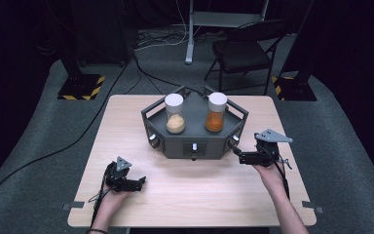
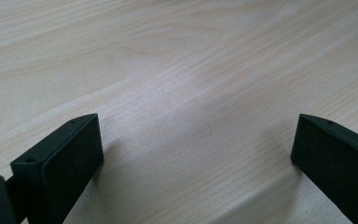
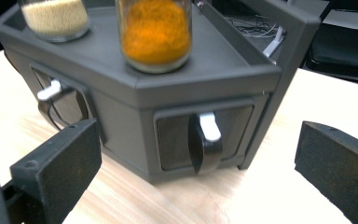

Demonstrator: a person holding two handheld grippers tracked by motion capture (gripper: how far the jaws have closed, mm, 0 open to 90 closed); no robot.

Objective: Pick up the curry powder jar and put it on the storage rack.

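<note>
Both wide open, right claw (image 3: 198, 158) faces drawer handle (image 3: 206, 140).

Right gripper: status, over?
Right gripper open, facing drawer handle, no contact. Left gripper open over bare table. Nothing in the way.

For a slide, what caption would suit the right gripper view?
Open right gripper faces a drawer handle on the dark hexagonal rack, below a jar of orange powder.
</note>
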